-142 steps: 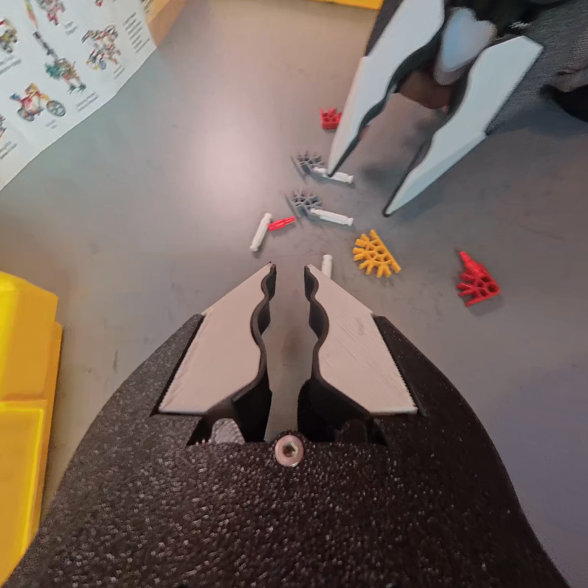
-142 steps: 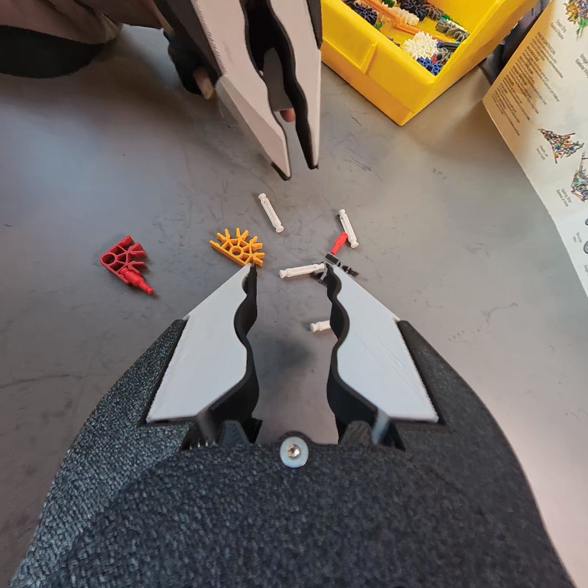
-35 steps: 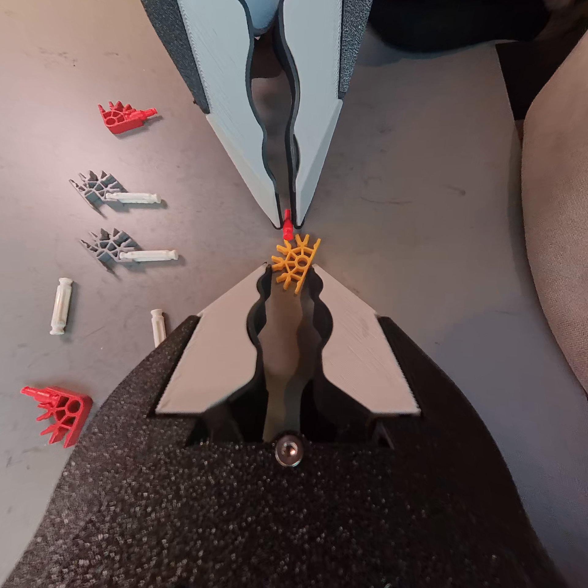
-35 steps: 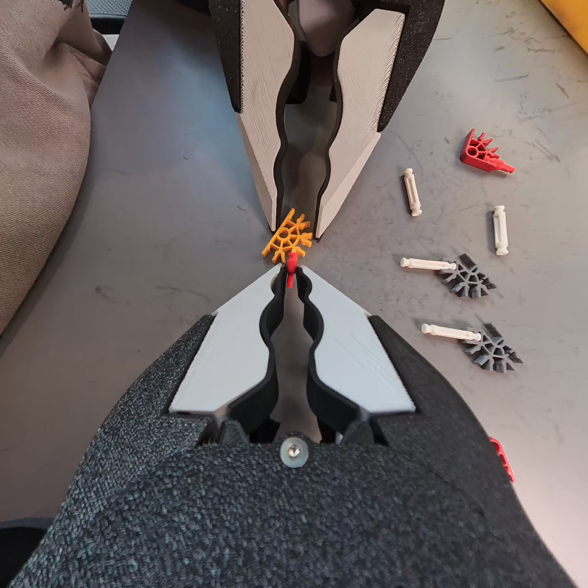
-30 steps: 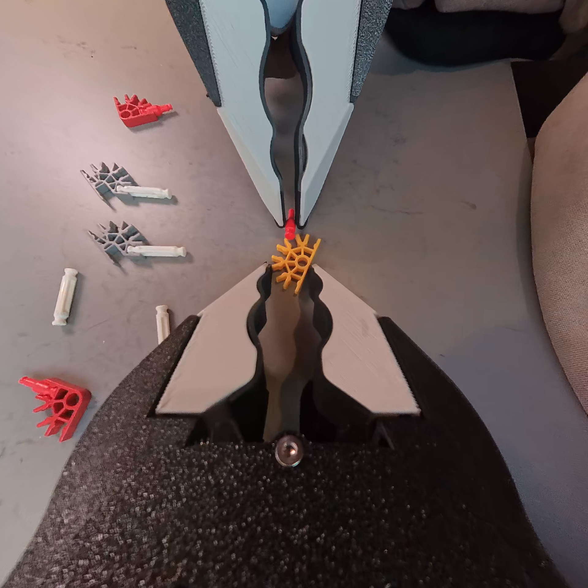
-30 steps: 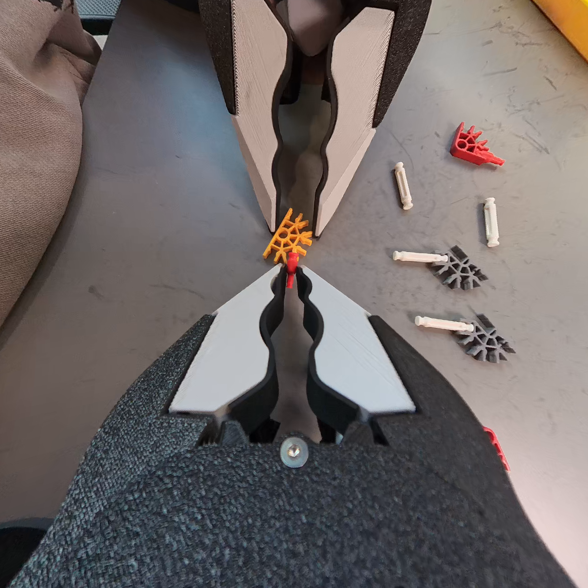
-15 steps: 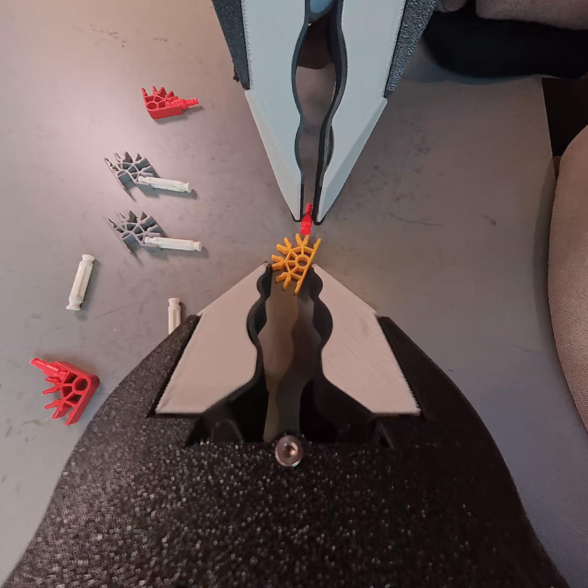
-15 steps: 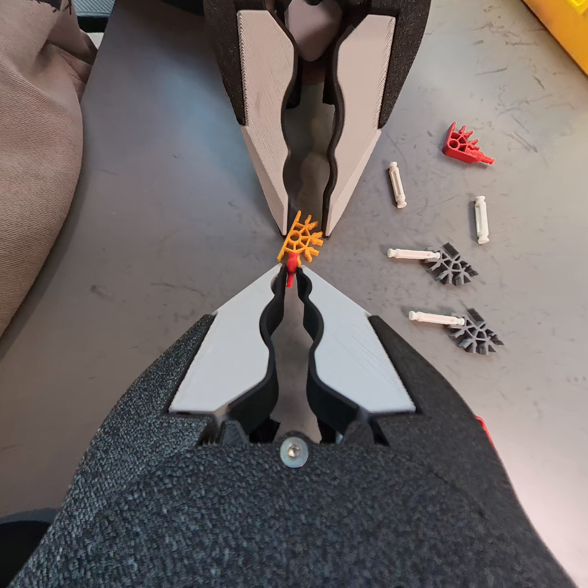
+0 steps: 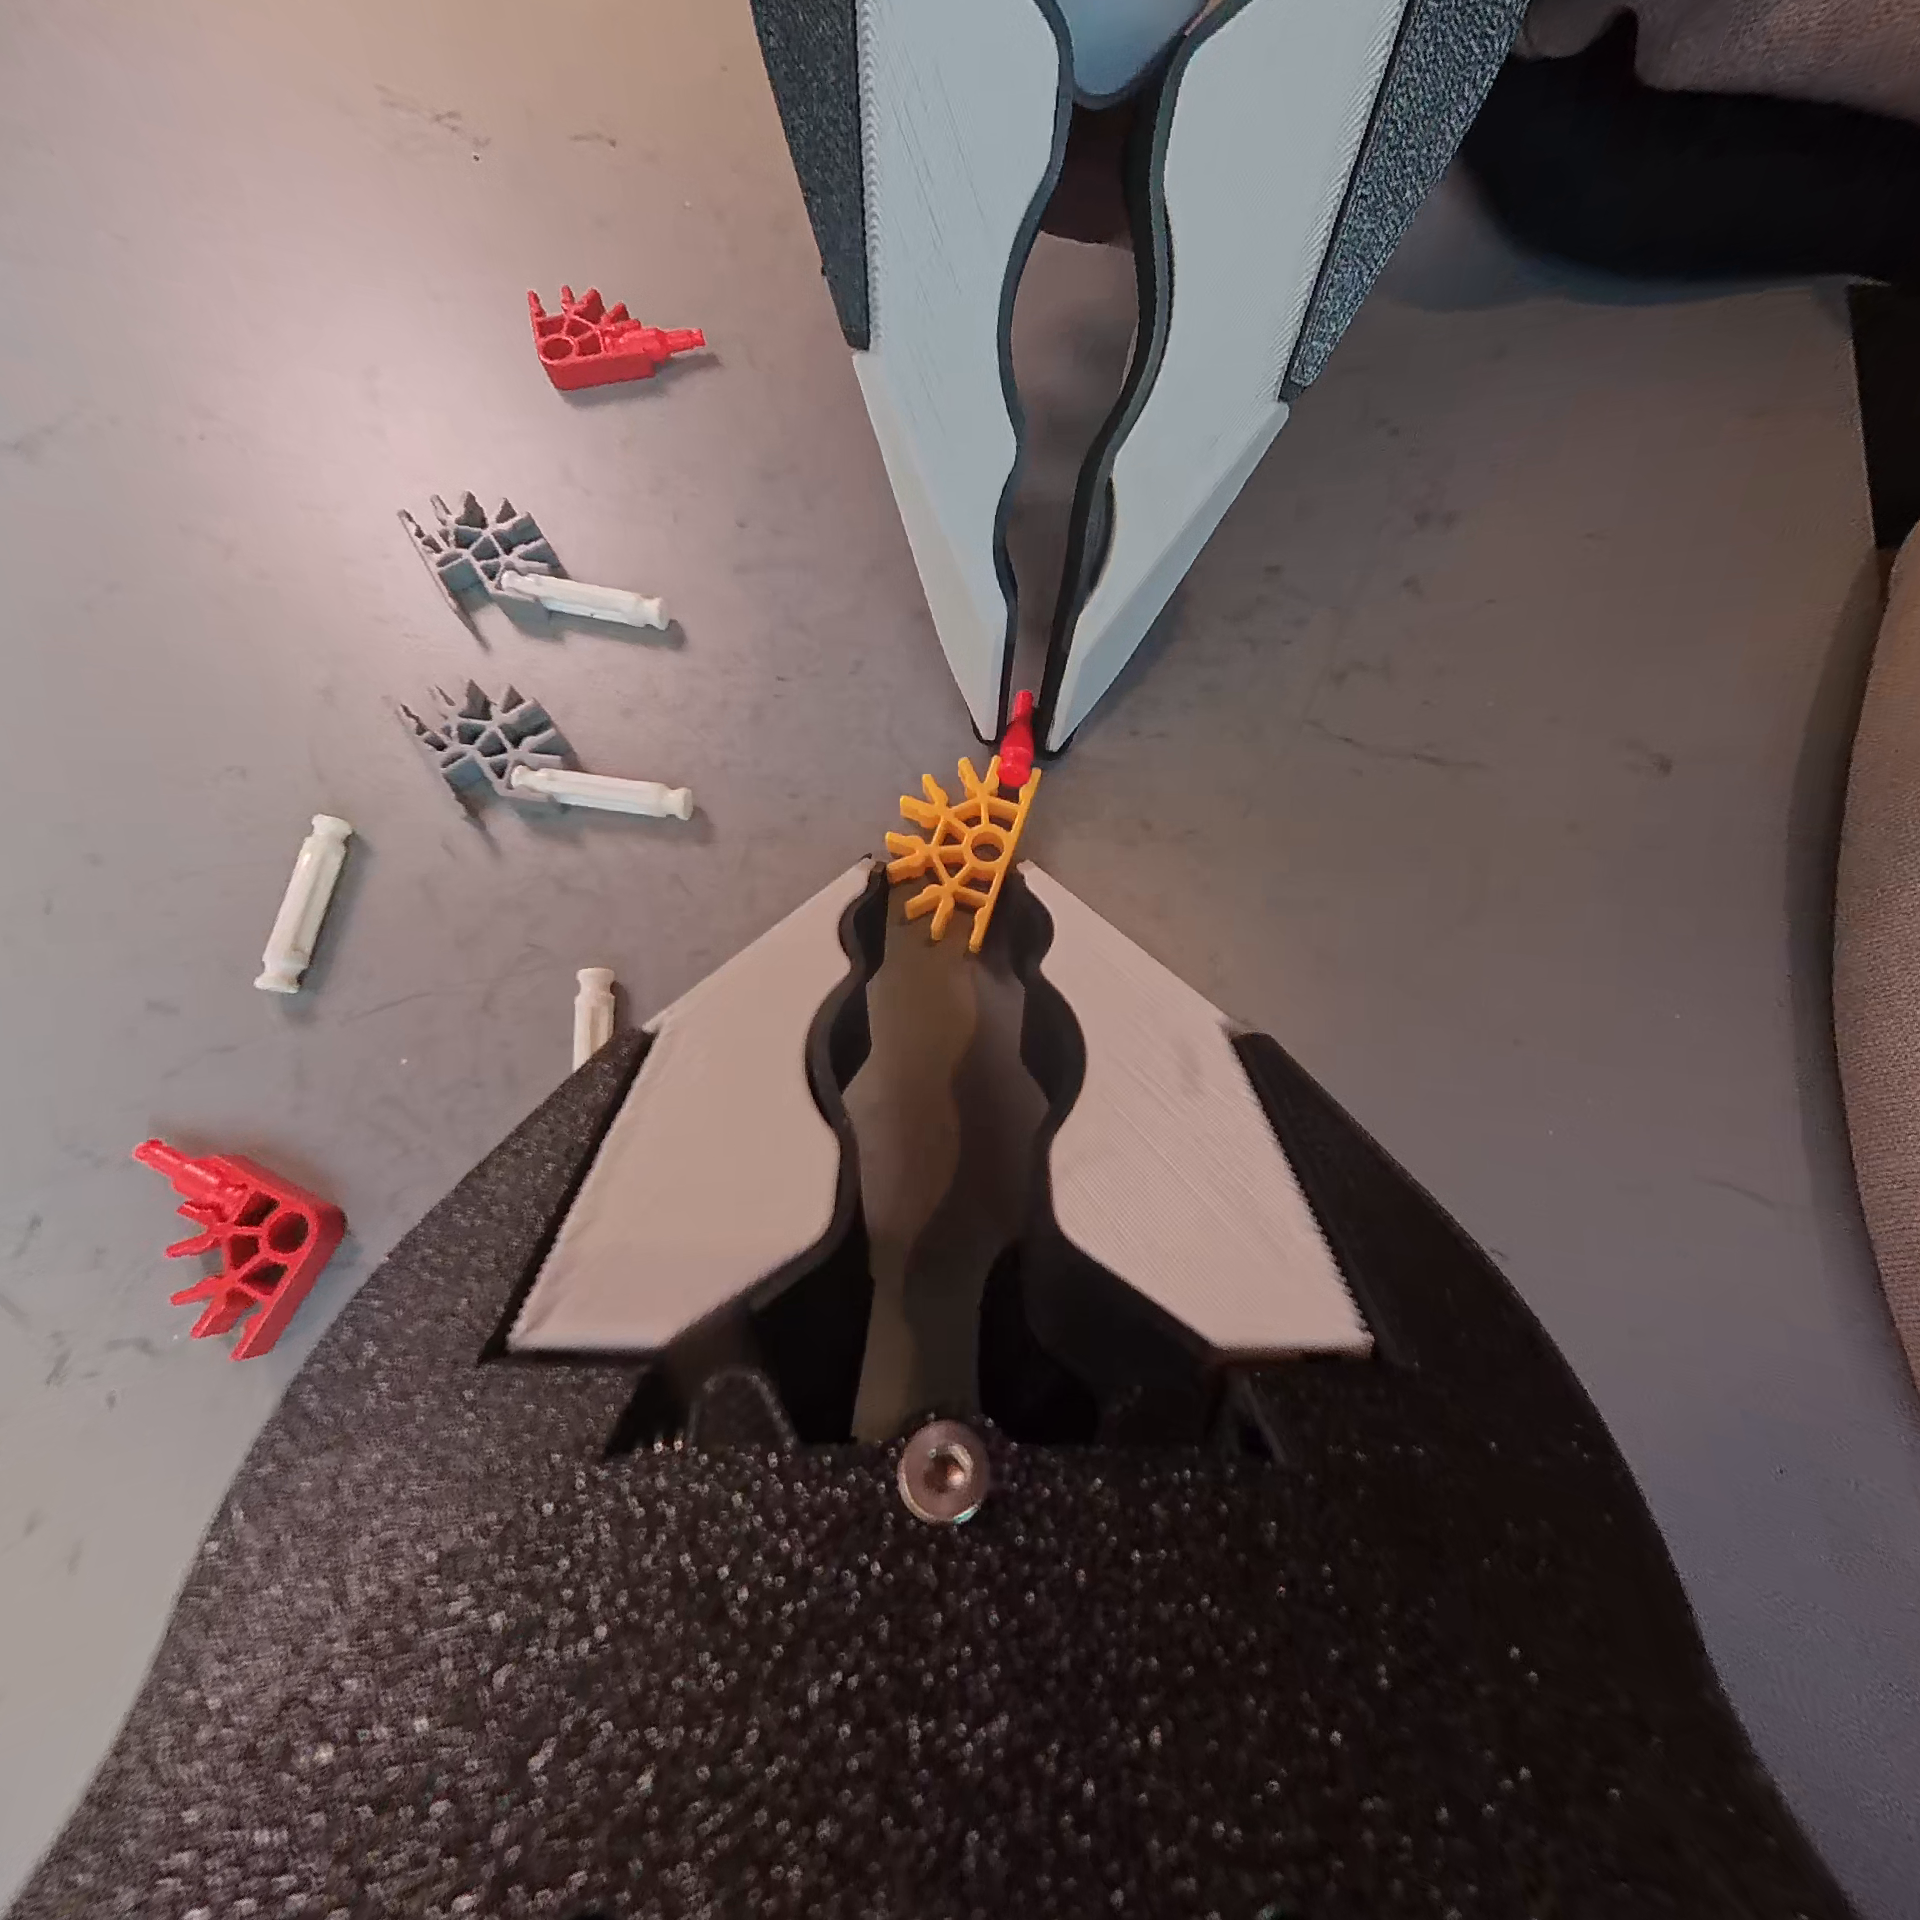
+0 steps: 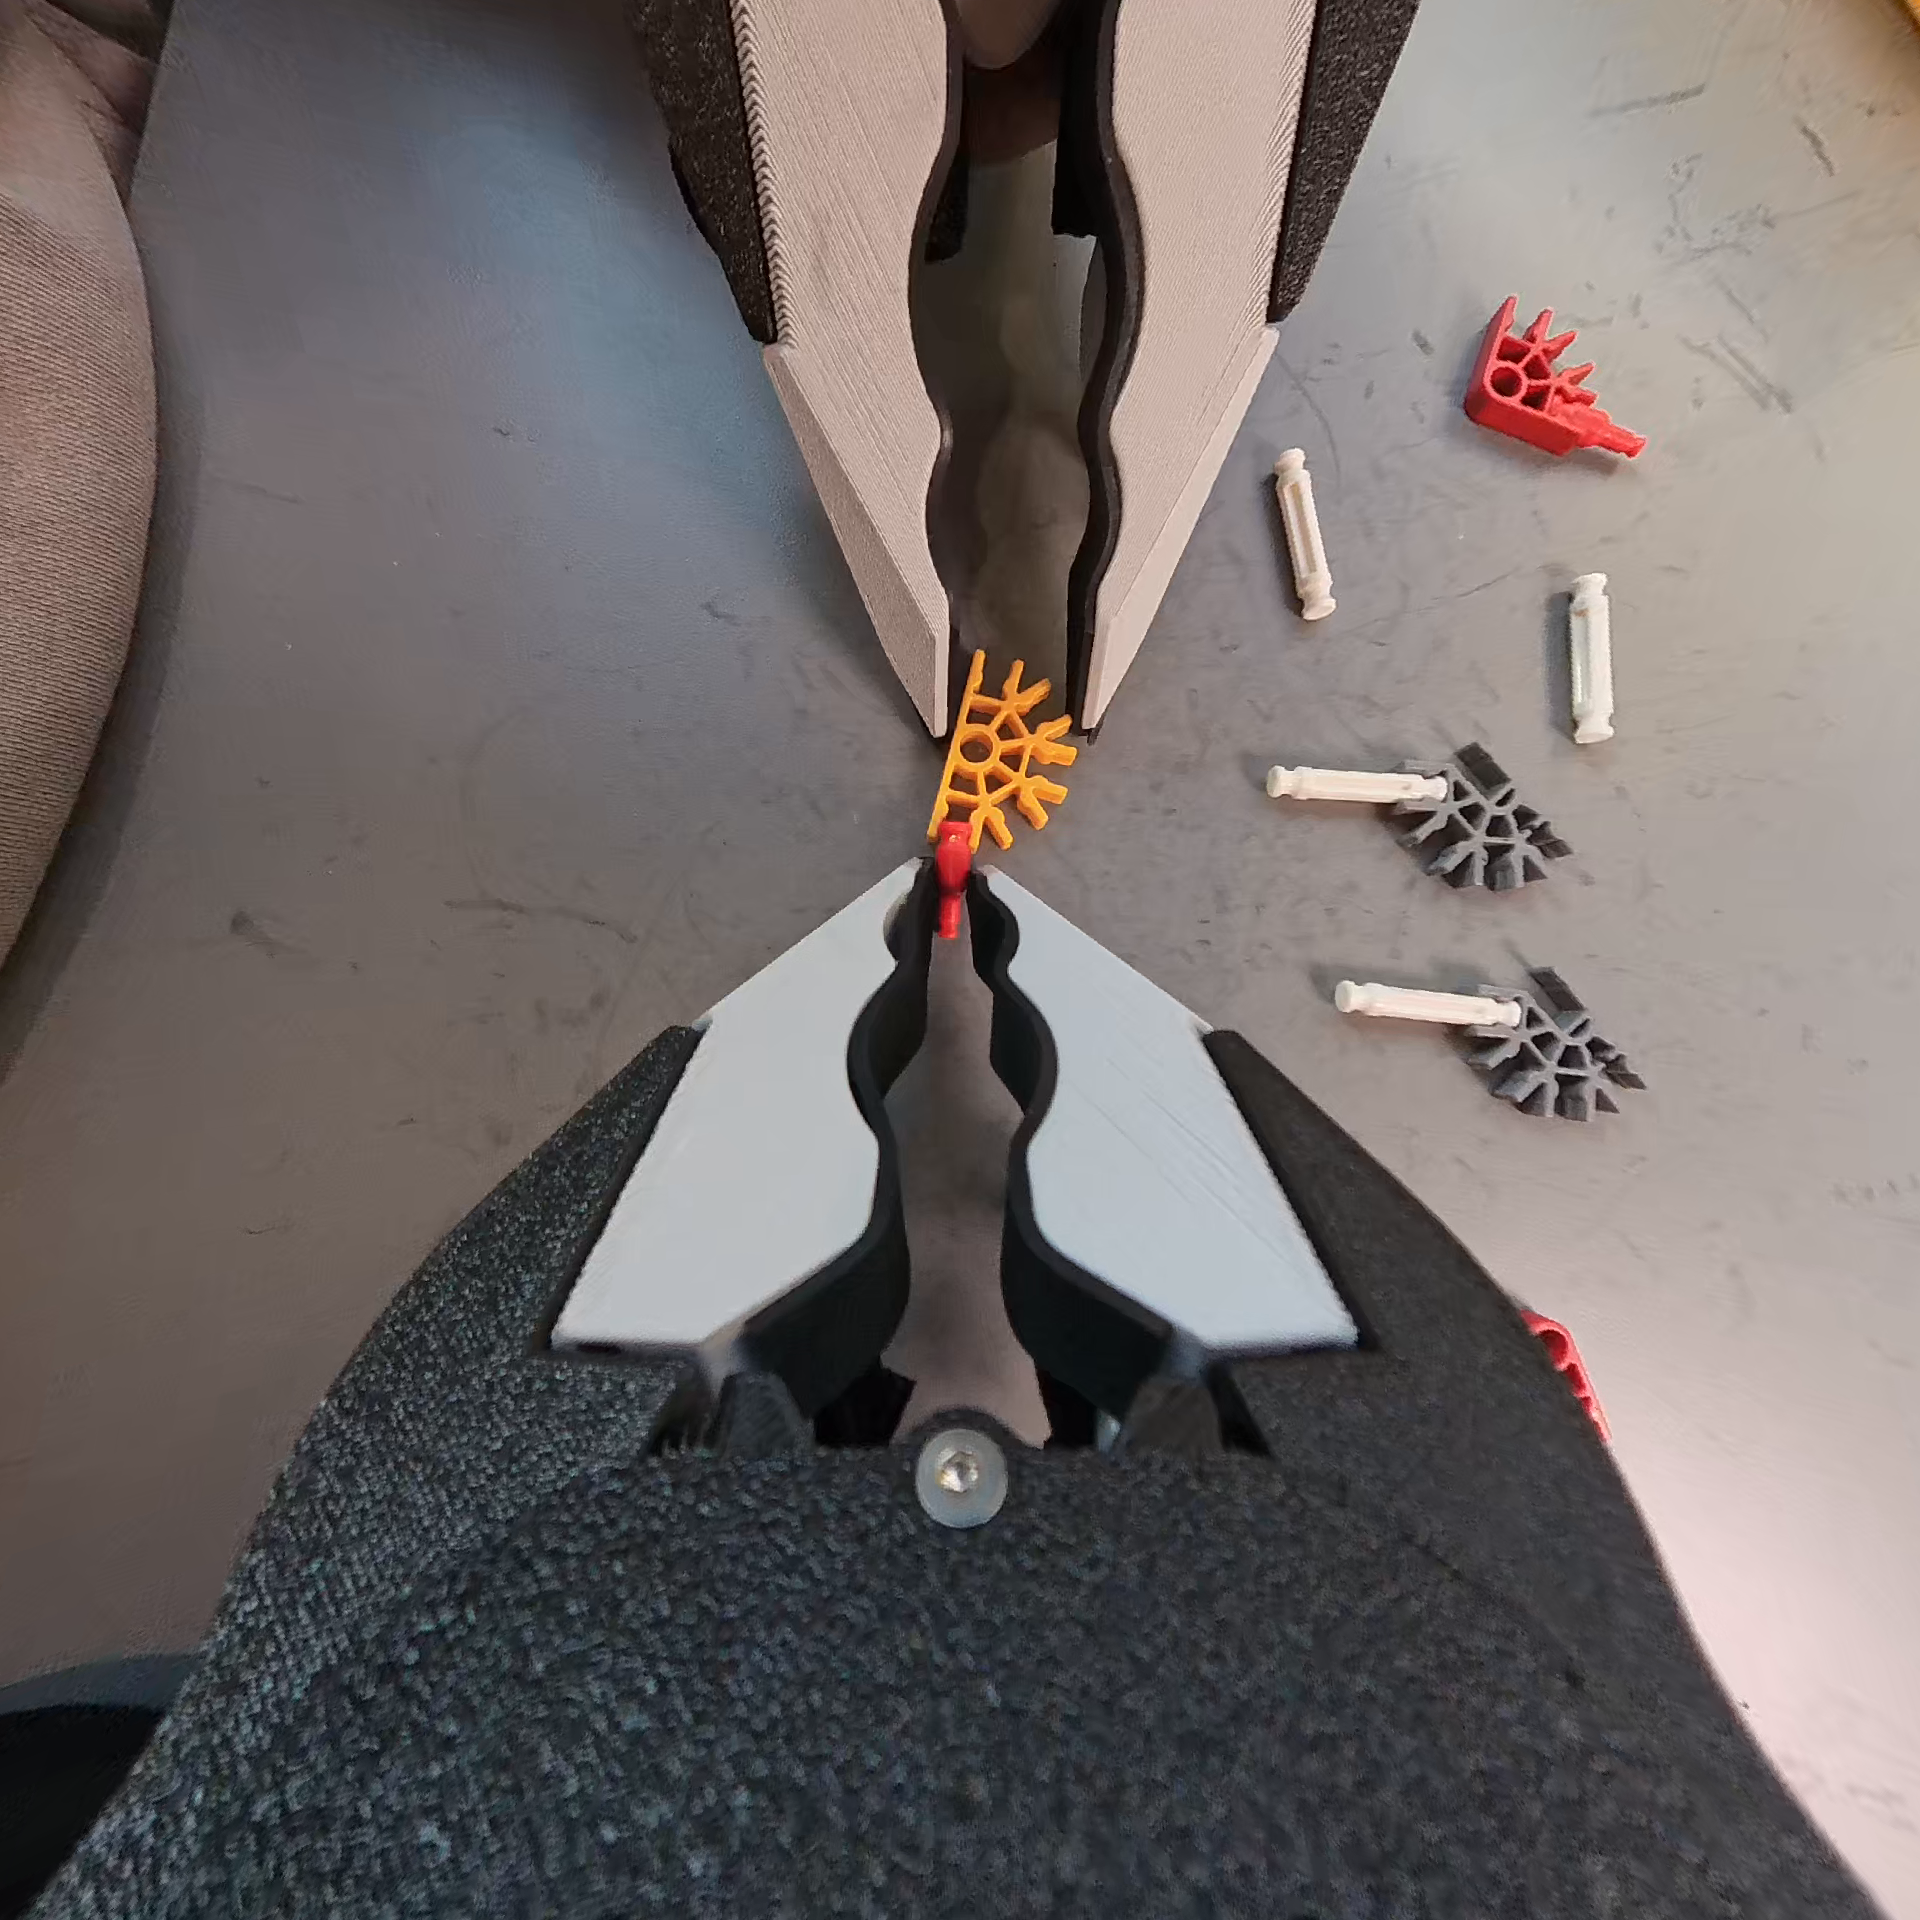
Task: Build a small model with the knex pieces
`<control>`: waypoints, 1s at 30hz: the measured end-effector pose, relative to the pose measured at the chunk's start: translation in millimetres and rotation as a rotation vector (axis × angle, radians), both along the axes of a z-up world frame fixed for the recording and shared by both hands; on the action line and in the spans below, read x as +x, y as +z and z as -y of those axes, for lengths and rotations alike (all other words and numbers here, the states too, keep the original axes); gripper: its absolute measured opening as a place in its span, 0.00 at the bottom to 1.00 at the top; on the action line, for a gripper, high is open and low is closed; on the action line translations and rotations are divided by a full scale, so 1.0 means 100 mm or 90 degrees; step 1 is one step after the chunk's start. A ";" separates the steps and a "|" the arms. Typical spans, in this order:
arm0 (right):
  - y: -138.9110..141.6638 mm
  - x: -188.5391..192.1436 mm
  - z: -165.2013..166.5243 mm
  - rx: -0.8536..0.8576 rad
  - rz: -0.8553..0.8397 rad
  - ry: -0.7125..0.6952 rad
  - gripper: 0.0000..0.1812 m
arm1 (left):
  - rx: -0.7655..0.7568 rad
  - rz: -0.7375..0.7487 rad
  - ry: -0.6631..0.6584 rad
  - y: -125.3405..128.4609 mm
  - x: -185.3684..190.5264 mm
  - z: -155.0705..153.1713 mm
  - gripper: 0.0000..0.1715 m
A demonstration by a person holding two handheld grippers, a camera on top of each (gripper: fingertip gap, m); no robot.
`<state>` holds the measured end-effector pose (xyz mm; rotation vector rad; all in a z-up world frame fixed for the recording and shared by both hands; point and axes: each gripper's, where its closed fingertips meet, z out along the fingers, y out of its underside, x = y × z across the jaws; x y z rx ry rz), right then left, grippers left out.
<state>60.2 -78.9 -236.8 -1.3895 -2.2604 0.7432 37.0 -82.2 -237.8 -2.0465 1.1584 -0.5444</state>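
Note:
My left gripper is shut on an orange fan-shaped connector, held between its tips just above the grey table. My right gripper is shut on a short red rod. The two grippers face each other tip to tip. The red rod's end touches the edge slot of the orange connector. In the left wrist view the right gripper comes in from the top with the red rod. In the right wrist view the left gripper comes in from the top.
On the grey table lie two grey connectors with white rods, two loose white rods and two red connectors. Brown fabric lies along the table's edge. My left and right fingertips are right by each other.
4.7 s ago both grippers were open and empty over the scattered parts. Now each holds a piece. In the last second the red rod has moved onto the orange connector's edge.

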 end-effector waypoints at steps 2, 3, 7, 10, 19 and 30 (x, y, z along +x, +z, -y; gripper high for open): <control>0.00 0.00 0.00 0.000 0.000 0.000 0.02 | 0.004 -0.004 -0.003 0.00 0.00 0.00 0.13; 0.00 0.00 0.00 0.000 0.000 -0.001 0.02 | 0.006 -0.007 -0.006 0.00 -0.01 0.01 0.13; 0.00 -0.01 0.00 0.001 -0.002 -0.003 0.02 | 0.009 -0.009 -0.020 0.00 -0.02 0.03 0.13; 0.00 -0.01 -0.01 -0.003 -0.004 -0.004 0.02 | 0.001 -0.004 -0.024 0.00 -0.02 0.04 0.13; 0.03 -0.02 0.01 -0.002 -0.009 0.000 0.02 | 0.001 -0.005 -0.026 0.00 -0.02 0.04 0.12; 0.01 -0.04 0.01 0.004 0.005 -0.012 0.03 | 0.005 -0.008 -0.025 0.00 -0.02 0.04 0.12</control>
